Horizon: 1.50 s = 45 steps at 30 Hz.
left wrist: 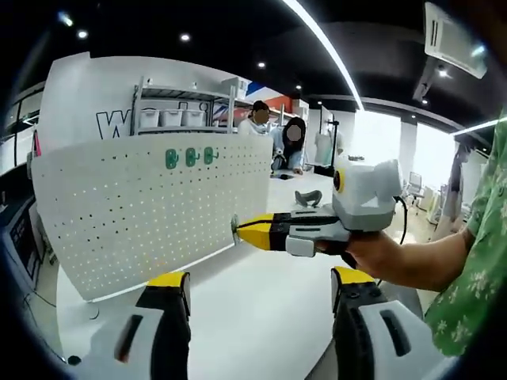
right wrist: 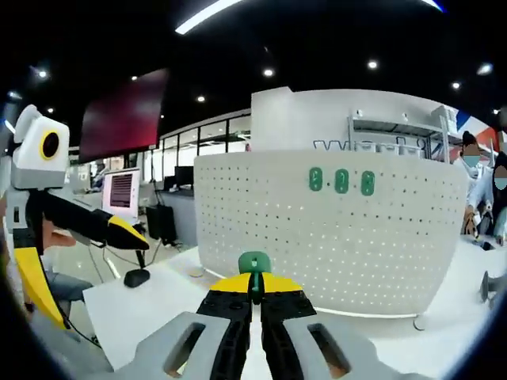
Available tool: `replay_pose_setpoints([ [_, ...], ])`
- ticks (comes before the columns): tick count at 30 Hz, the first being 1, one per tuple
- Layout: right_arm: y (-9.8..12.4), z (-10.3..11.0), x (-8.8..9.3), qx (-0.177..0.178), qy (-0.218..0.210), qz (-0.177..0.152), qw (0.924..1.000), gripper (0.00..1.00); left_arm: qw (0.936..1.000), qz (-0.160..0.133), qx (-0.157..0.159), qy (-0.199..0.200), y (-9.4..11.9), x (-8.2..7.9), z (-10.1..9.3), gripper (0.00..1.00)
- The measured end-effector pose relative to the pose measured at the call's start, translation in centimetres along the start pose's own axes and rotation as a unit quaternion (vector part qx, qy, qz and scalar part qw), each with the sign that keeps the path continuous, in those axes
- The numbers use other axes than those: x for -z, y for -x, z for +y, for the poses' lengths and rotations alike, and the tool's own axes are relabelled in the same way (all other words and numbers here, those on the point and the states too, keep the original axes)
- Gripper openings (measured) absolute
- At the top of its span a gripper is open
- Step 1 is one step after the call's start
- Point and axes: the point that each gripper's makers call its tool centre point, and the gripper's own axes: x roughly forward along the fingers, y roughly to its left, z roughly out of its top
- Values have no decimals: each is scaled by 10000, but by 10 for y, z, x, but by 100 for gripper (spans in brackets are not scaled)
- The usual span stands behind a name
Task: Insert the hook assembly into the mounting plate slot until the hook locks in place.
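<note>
A white perforated mounting plate (left wrist: 150, 214) (right wrist: 341, 237) stands upright on the white table (left wrist: 253, 317). Three green hooks (left wrist: 190, 157) (right wrist: 341, 180) sit in a row near its top. My right gripper (right wrist: 254, 286) is shut on a small green hook assembly (right wrist: 254, 264). In the left gripper view the right gripper (left wrist: 247, 229) comes in from the right in a hand and holds that hook (left wrist: 235, 228) close by the plate's lower right edge. Whether the hook touches the plate I cannot tell. My left gripper (left wrist: 261, 283) (right wrist: 79, 253) is open and holds nothing, a short way in front of the plate.
Two people (left wrist: 273, 131) stand behind the plate near a shelf with bins (left wrist: 170, 117). A grey object (left wrist: 307, 198) lies on the table further back. A black stand with a cable (right wrist: 136, 277) sits at the table's left edge. A green sleeve (left wrist: 467, 285) is at the right.
</note>
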Motion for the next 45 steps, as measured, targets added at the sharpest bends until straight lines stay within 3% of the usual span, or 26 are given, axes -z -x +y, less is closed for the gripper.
replay_pose_setpoints([
  [17,-31,1,1,502,-238,6,9985,1,10000,23,-22,59,9,8,12,74],
  [30,-64,11,-12,551,-191,-138,9982,1,9999,-45,-105,99,25,19,23,76],
  [34,-76,14,-16,550,-172,-180,9982,1,9998,-19,-157,86,30,26,31,78],
  [40,-94,20,-23,519,-143,-212,9983,1,9989,121,-329,323,31,52,54,79],
  [45,-109,21,-32,530,-102,-262,9982,1,9987,56,-387,331,34,50,59,79],
])
